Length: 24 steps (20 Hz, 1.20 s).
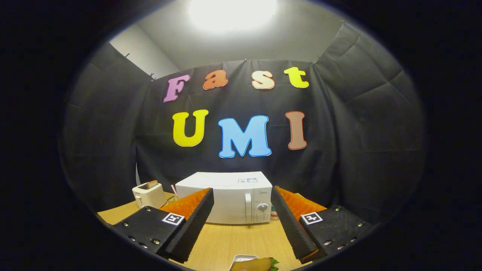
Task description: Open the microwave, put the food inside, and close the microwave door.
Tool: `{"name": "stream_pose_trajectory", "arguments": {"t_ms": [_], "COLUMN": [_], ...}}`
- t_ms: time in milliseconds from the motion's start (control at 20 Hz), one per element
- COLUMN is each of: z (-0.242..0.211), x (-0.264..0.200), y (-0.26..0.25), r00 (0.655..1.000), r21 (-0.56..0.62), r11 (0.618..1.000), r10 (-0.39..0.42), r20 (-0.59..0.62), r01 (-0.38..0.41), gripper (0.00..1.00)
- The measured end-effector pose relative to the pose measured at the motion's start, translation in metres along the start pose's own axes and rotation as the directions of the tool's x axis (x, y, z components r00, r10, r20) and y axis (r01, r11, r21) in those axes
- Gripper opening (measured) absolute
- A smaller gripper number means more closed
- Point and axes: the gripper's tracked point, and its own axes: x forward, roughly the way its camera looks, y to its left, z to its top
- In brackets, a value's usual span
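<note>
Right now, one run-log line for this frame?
stage: start | microwave: door shut | sandwich: on plate, table, between fingers | claw: open, empty

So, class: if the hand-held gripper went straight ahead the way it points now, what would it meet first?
Probably the microwave. The hand-held gripper is open and empty, its fingers frame the shut door, and bare table lies between. The food sits low, beneath that line. Depth is hard to judge.

Spread, empty tongs (242,226) over table (226,241); closed microwave (229,197) beyond, food (256,264) below.
</note>
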Motion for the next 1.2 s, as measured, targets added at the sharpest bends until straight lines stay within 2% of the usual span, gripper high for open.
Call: {"name": "stream_pose_trajectory", "arguments": {"t_ms": [250, 650, 950, 1200], "z": [-0.009, -0.041, -0.090, -0.138], "x": [0.033, 0.126, 0.194, 0.234], "y": [0.002, -0.008, -0.015, -0.027], "r00": [1.000, 0.996, 0.981, 0.957], "r21": [0.006, 0.008, -0.023, -0.034], "r11": [1.000, 1.000, 0.999, 0.998], "r10": [0.011, 0.030, 0.044, 0.043], "r20": [-0.018, -0.087, -0.188, -0.287], "r01": [-0.011, -0.029, -0.049, -0.055], "gripper": [0.97, 0.97, 0.97, 0.97]}}
